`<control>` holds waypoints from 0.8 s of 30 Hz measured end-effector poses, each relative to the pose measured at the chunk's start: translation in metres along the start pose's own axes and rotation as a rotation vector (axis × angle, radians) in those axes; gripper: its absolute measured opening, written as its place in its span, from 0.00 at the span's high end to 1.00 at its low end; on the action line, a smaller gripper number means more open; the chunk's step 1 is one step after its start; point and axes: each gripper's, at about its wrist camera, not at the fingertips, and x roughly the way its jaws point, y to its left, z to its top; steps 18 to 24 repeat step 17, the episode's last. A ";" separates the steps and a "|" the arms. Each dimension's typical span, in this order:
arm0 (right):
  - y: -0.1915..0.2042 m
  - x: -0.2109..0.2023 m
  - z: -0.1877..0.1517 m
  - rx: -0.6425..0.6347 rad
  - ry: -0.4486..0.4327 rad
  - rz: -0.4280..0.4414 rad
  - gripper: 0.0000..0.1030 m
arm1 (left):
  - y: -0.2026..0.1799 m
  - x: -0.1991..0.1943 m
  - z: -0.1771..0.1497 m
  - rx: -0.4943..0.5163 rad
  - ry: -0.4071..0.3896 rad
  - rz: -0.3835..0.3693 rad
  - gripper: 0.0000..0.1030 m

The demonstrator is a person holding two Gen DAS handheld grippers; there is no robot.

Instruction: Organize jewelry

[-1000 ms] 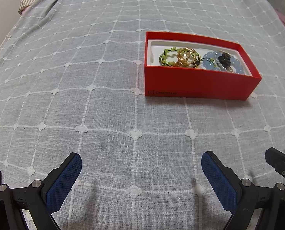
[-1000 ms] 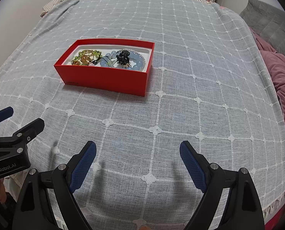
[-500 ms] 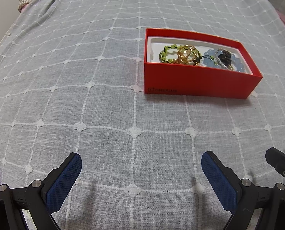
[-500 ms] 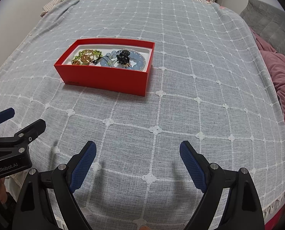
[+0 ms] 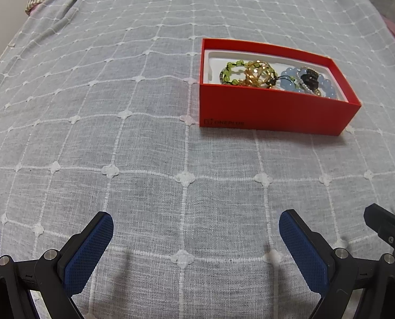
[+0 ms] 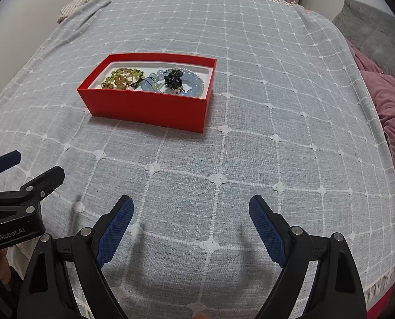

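Bed's grey bedspread holds the red box with all the jewelry piled inside, while left gripper and right gripper hang well short of the box, jaws spread and empty, so it fits either sorting about to happen or everything already tucked away.

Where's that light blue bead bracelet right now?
The light blue bead bracelet lies inside the red box at its right end, beside the gold piece, with a dark charm on top.

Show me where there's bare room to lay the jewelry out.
Bare bedspread lies right of the red box, toward the pink blanket, and between the box and both open grippers. The box is crowded with tangled bracelets.
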 end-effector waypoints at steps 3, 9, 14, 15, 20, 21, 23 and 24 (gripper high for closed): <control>0.001 0.001 -0.002 0.001 -0.008 -0.005 0.12 | -0.001 0.001 -0.003 0.011 0.001 -0.003 0.01; 0.001 0.009 -0.005 0.005 -0.021 -0.019 0.12 | 0.000 0.010 -0.007 0.034 0.011 -0.003 0.01; -0.003 0.020 -0.005 0.017 -0.030 -0.039 0.12 | 0.004 0.019 -0.007 0.034 0.003 0.023 0.01; -0.003 0.022 -0.004 0.018 -0.033 -0.039 0.12 | 0.005 0.021 -0.007 0.025 -0.010 0.029 0.01; -0.002 0.027 -0.003 0.024 -0.039 -0.035 0.12 | 0.008 0.025 -0.007 0.005 -0.041 0.041 0.01; -0.002 0.027 -0.003 0.024 -0.039 -0.035 0.12 | 0.008 0.025 -0.007 0.005 -0.041 0.041 0.01; -0.002 0.027 -0.003 0.024 -0.039 -0.035 0.12 | 0.008 0.025 -0.007 0.005 -0.041 0.041 0.01; -0.002 0.027 -0.003 0.024 -0.039 -0.035 0.12 | 0.008 0.025 -0.007 0.005 -0.041 0.041 0.01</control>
